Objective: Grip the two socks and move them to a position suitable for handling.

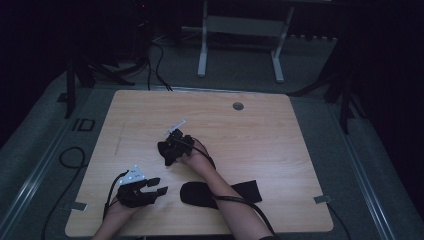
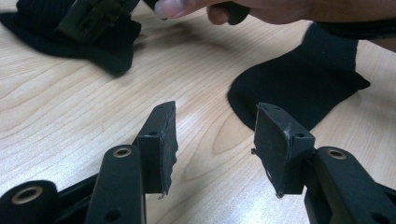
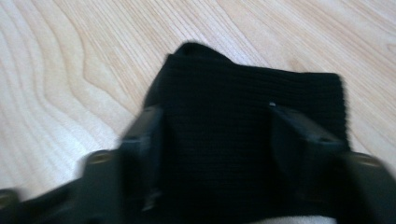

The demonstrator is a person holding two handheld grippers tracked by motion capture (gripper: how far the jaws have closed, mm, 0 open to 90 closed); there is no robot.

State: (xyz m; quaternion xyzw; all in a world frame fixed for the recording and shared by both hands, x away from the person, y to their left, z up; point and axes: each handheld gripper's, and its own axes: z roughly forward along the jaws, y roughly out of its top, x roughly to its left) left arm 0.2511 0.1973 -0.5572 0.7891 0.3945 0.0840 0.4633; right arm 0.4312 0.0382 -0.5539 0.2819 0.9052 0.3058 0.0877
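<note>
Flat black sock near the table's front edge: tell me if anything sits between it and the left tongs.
Nothing visible does. The left tongs stand open over bare wood of the table, and the flat black sock lies just past their tips. The right forearm crosses that sock farther along, not on the near side.

From high on our side we look forward and down over the whole wooden surface [image 1: 240, 125]. The left claw [image 2: 215, 140] camera sits low, skimming the wood toward a black sock [image 2: 299, 88]. The right claw [image 3: 215, 140] camera hangs close above another sock [image 3: 243, 116]. All three views share that wood.
</note>
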